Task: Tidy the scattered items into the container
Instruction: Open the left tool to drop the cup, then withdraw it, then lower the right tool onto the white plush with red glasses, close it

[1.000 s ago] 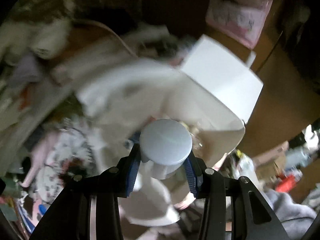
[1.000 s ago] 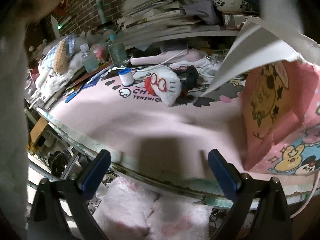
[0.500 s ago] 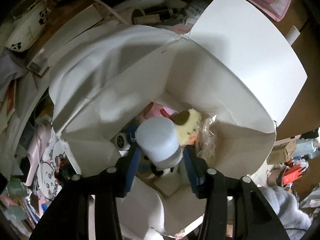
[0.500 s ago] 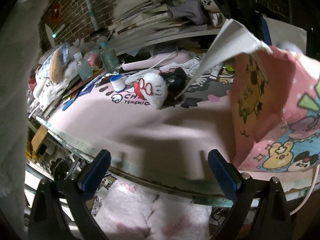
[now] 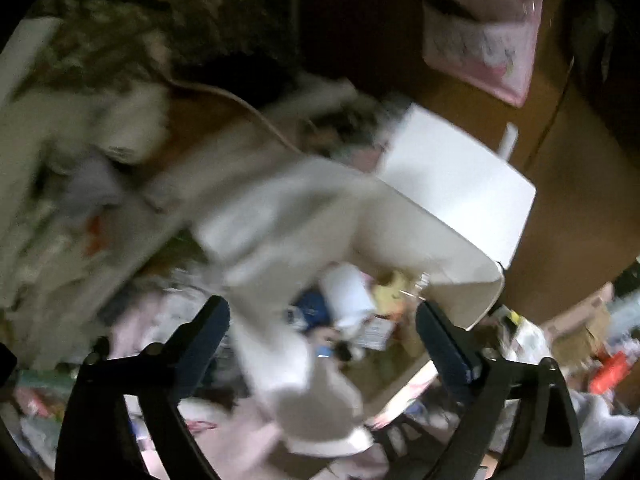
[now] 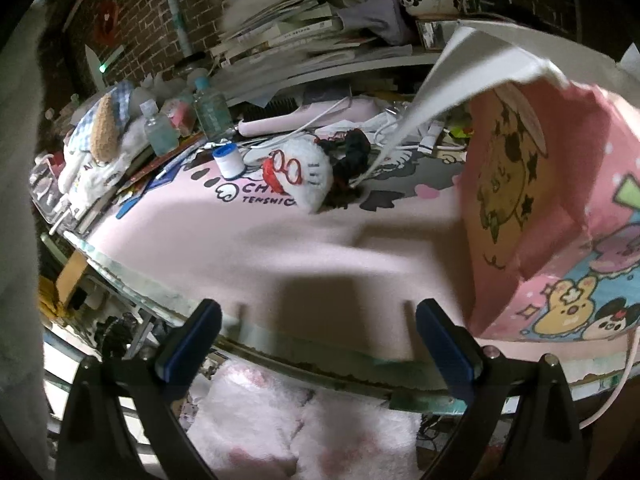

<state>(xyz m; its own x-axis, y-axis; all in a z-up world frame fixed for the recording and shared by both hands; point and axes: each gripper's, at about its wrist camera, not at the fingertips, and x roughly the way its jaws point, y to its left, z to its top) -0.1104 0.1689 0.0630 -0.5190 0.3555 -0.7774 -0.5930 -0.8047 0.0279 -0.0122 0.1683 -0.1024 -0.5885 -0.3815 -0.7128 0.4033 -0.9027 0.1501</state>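
Both tongs gape empty, left tongs (image 5: 322, 318) just opened above one bag (image 5: 460, 184), right tongs (image 6: 318, 330) idle

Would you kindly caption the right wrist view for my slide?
Open right gripper waits over the pink mat; plush still outside the bag.

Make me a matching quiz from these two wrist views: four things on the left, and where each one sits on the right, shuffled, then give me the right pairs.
Things:
1. white jar
2. white plush with red glasses
3. small blue-capped tub
4. clear water bottle

Places:
A. on the pink mat, just left of the plush
B. at the back left among the desk clutter
C. inside the paper bag
D. mid-mat, against a dark fuzzy thing

Pairs: 1-C, 2-D, 3-A, 4-B
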